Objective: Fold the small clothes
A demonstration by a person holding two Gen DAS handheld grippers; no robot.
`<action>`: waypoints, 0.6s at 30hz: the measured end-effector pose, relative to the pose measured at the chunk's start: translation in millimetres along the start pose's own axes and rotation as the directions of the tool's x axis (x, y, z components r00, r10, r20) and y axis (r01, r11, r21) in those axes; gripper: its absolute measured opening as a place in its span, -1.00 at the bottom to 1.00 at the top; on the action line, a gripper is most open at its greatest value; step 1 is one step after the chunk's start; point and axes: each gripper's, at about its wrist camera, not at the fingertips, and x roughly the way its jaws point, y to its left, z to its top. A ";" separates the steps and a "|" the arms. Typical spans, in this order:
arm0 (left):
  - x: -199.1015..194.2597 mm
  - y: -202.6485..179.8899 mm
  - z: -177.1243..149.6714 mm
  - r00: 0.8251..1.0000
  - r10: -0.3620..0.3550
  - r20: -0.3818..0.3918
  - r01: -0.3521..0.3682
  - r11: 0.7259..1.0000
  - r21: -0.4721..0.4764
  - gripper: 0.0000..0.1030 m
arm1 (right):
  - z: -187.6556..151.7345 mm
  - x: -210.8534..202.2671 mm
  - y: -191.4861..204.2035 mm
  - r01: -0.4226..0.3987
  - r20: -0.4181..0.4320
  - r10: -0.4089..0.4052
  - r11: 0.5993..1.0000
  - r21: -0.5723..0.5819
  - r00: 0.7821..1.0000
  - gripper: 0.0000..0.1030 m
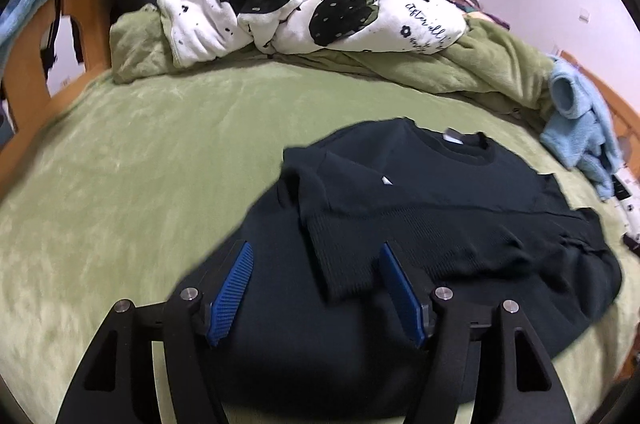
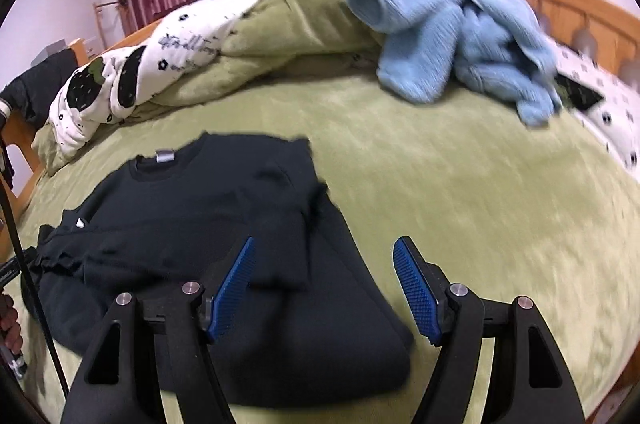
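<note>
I am hovering both grippers over the black sweater, which is lying flat on the green blanket, collar away from me, both sleeves already folded across the body. The left gripper is gaping wide with nothing between its blue pads, poised above the folded sleeve cuff. The right gripper is likewise spread and empty, straddling the sweater's right edge, one pad over cloth and the other over blanket.

I am judging the next step to be the hem-to-collar fold. To do it well, I am planning to drop each gripper to a near hem corner, pinch both layers together, then lift evenly so the sleeves are not sliding out. The blue fleece is sitting well apart, waiting.
</note>
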 end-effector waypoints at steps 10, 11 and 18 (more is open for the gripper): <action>-34.5 55.5 -47.4 0.999 -0.027 -0.031 0.023 0.990 -0.136 0.24 | -42.0 -2.6 2.1 0.048 -0.044 -0.050 0.997 -0.056 0.998 0.36; -34.3 56.7 -49.1 0.999 -0.032 -0.037 0.027 0.991 -0.135 0.24 | -44.6 -1.7 0.4 0.053 -0.047 -0.055 0.997 -0.052 0.997 0.36; -12.3 47.9 -52.1 0.996 -0.034 -0.086 0.025 0.995 -0.095 0.24 | -45.3 22.2 -13.6 0.072 -0.117 -0.071 0.997 0.008 0.991 0.42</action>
